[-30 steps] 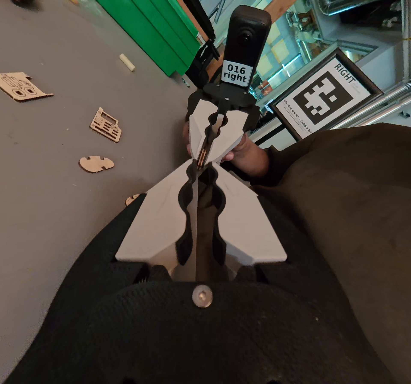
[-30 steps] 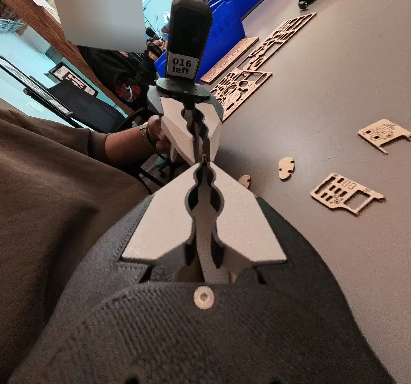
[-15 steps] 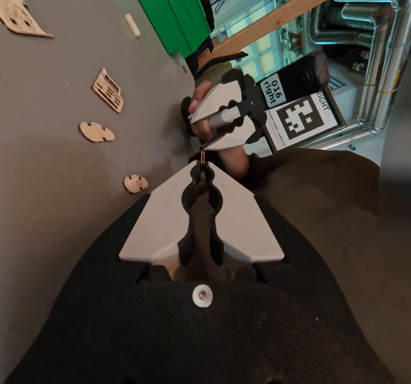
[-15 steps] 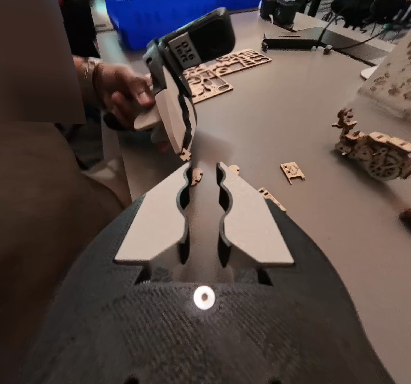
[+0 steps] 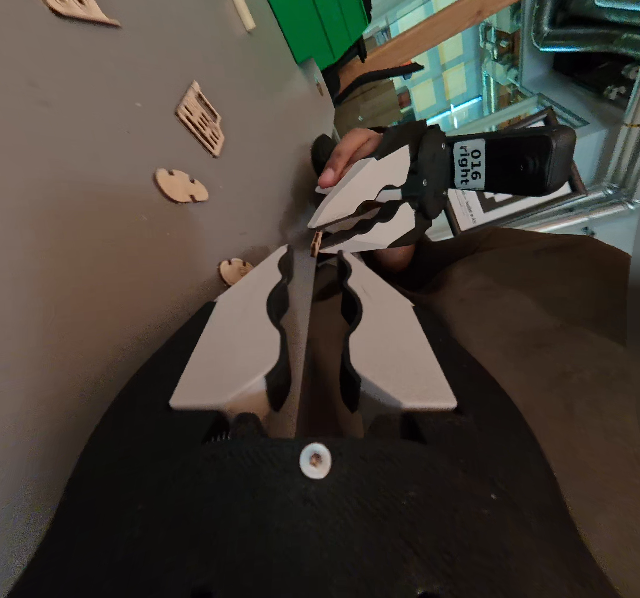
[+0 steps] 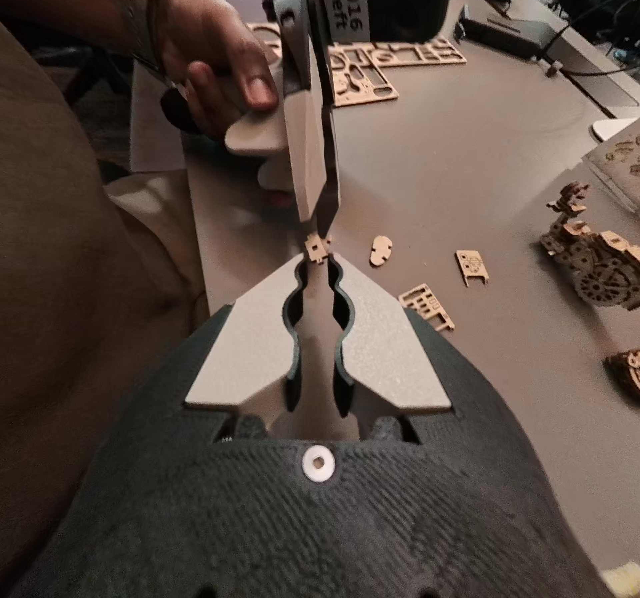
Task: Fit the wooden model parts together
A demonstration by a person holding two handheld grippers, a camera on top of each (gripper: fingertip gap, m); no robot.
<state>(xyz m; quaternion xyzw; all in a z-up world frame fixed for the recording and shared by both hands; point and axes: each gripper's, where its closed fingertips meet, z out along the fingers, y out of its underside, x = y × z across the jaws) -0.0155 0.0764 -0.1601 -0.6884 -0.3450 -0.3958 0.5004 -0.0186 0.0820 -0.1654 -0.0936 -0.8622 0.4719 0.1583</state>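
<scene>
In the left wrist view, our left claw (image 5: 314, 252) stands wide, nothing between its fingers, with the table (image 5: 86, 235) edge showing through the gap. Just past its tips our right claw (image 5: 316, 239) comes in from the side, pinched narrow on a small wooden part (image 5: 315, 244), which hangs in the air at the table's near edge, over our lap. An oval piece (image 5: 180, 186) and a slotted piece (image 5: 201, 120) lie loose on the table, well apart from it. In the right wrist view, the part (image 6: 316, 250) sits crosswise at the very tips of our right claw, only its lower edge caught. It is a flat plate with small square holes and tabs at its rim. Our left claw drops from above, its tips just over the part's upper edge; we cannot tell here whether they touch. A built model (image 6: 595, 262) and cut sheets (image 6: 363, 72) rest farther off. We judge the part very light and stiff but thin, so its tabs could snap under a twist, and its smooth faces could slip from so shallow a pinch. We would grip it flat across both faces, clear of the holes and tabs that must mate, and press straight along the slot, not sideways.
</scene>
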